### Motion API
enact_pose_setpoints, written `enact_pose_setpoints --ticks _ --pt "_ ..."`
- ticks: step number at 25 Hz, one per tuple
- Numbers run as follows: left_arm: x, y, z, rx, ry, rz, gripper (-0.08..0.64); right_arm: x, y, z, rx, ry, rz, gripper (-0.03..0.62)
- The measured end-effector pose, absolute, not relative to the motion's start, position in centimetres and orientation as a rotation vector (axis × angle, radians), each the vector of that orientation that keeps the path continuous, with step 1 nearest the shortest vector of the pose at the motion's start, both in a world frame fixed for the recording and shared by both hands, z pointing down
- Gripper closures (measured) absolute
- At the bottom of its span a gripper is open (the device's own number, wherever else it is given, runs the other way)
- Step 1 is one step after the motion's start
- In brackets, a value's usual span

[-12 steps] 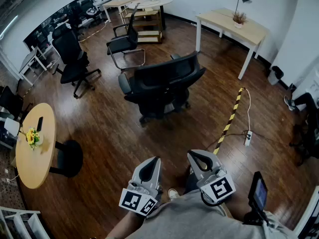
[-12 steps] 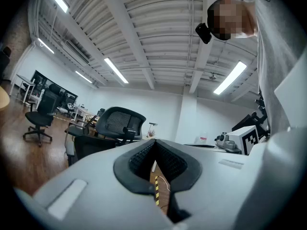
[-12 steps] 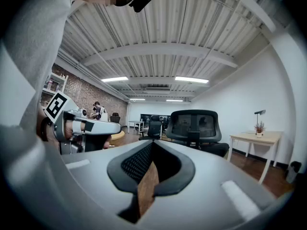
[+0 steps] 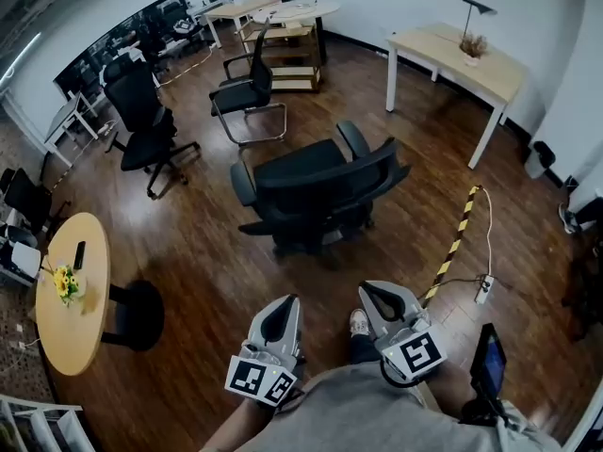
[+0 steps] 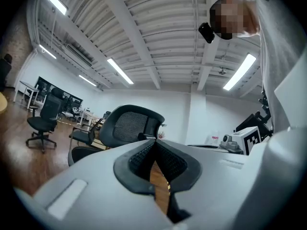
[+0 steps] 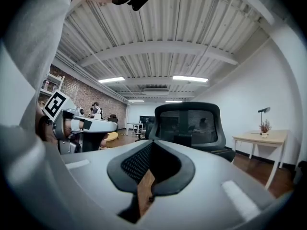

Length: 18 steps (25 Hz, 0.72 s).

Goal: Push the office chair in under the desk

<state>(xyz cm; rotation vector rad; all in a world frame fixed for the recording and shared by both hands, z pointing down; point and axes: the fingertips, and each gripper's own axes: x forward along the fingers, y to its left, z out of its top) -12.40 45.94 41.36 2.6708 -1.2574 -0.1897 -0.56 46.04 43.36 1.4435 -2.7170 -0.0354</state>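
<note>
2 claws, 3 black chairs mid-floor, 1 desk lamp, 1 power strip.

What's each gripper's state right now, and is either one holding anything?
Left gripper: shut, holding nothing.
Right gripper: shut, holding nothing.

You wear a grey top, filling the head view at six o'clock, with dark trousers and a pale shoe just above it. Your left gripper and right gripper are light grey shells with black ribbed pads. Each carries a black-and-white marker cube.
</note>
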Motion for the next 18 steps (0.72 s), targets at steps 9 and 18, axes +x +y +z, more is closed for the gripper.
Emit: enact_pose_setpoints --ticks 9,18 --pt "-12.6 33.9 41.4 2.537 -1.492 -0.154 0.560 5.2 33.5 43.5 1.444 -2.705 0.024 0.586" --pt "-12.9 28.8 42.1 2.462 -1.574 -0.130 0.560 8.2 27.3 44.3 1.483 -2.666 0.073 0.586"
